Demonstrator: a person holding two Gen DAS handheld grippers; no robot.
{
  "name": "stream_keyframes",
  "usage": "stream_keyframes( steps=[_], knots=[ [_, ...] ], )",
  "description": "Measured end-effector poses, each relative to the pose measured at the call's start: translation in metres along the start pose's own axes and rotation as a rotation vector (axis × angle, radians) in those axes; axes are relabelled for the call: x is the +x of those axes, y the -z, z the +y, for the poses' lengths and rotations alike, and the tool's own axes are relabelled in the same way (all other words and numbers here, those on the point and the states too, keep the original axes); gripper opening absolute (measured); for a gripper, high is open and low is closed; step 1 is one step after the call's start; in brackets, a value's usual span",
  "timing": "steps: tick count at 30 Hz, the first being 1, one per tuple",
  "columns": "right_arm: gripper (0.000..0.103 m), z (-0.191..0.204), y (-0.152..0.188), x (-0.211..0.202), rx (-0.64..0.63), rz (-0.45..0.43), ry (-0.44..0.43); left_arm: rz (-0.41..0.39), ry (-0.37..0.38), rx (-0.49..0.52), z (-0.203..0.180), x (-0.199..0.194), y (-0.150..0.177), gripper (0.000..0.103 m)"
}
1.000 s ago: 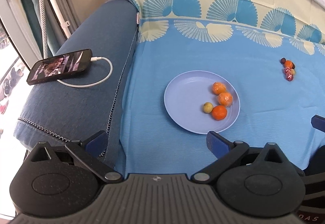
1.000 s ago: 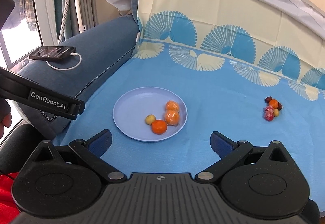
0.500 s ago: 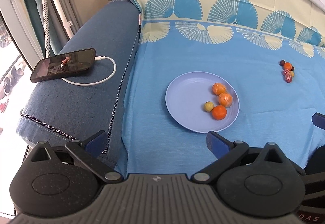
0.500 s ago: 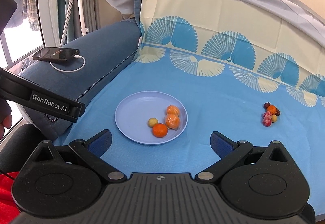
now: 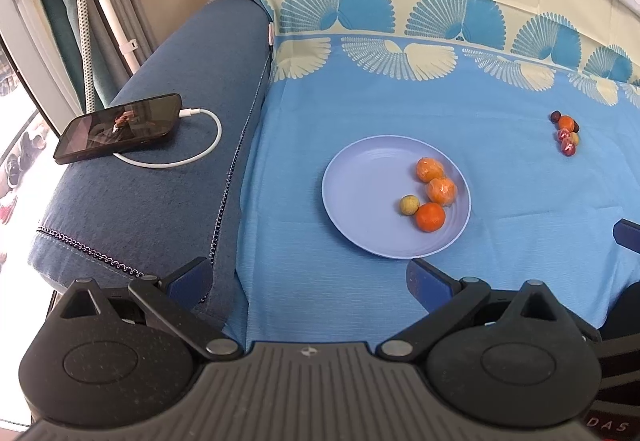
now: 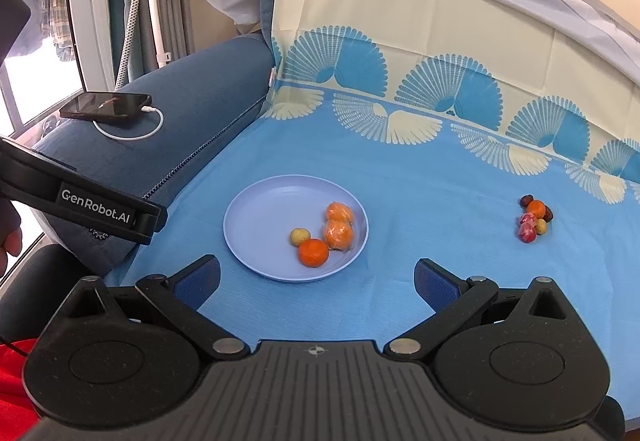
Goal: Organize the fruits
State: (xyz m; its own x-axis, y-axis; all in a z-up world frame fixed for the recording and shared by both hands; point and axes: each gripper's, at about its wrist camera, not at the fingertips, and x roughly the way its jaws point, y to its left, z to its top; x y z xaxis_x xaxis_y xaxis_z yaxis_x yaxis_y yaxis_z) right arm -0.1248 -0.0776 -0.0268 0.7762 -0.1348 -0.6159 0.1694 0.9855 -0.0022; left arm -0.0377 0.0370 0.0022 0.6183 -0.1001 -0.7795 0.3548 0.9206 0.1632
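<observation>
Hovering above the near edge of the blue cloth, the left gripper (image 5: 308, 275) has its blue-padded fingers spread wide with nothing between them; the right gripper (image 6: 318, 279) is likewise spread and empty. In the right wrist view the left gripper's black body with white lettering reaches in from nine o'clock, and a bit of a hand (image 6: 10, 241) shows at the left edge.

Just beyond both grippers, toward twelve o'clock, a round pale lavender plastic plate (image 6: 260, 217) lies flat on the blue patterned cloth (image 6: 420, 181) that covers the sofa seat. Four fruits sit on the plate's right half: a bare orange mandarin (image 6: 313, 252) nearest the grippers, a small yellow-green round fruit (image 6: 299, 235) just beside it at its ten o'clock, and two orange fruits in clear wrap (image 6: 339, 225), one touching the other, toward the plate's far right rim.

Well apart from the plate, at about two o'clock on the cloth, a small cluster of loose fruits (image 6: 534, 219) lies bunched together: a small orange one, dark reddish-brown ones, a pale yellow one and pink-red wrapped ones.

At ten o'clock, on the dark blue fabric sofa armrest (image 5: 168, 177), a black smartphone (image 5: 120, 127) lies screen up, plugged into a looping white charging cable (image 5: 200, 145).
</observation>
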Motion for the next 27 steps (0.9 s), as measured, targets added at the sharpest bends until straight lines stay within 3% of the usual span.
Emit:
stream_keyframes(
  steps=[19, 27],
  knots=[
    [0.102, -0.016, 0.008, 0.015, 0.065, 0.021, 0.008, 0.056, -0.008, 0.035, -0.015, 0.019, -0.003, 0.103],
    [0.102, -0.043, 0.013, 0.027, 0.142, 0.024, 0.033, 0.076, -0.014, 0.068, -0.033, 0.028, -0.012, 0.103]
  ],
)
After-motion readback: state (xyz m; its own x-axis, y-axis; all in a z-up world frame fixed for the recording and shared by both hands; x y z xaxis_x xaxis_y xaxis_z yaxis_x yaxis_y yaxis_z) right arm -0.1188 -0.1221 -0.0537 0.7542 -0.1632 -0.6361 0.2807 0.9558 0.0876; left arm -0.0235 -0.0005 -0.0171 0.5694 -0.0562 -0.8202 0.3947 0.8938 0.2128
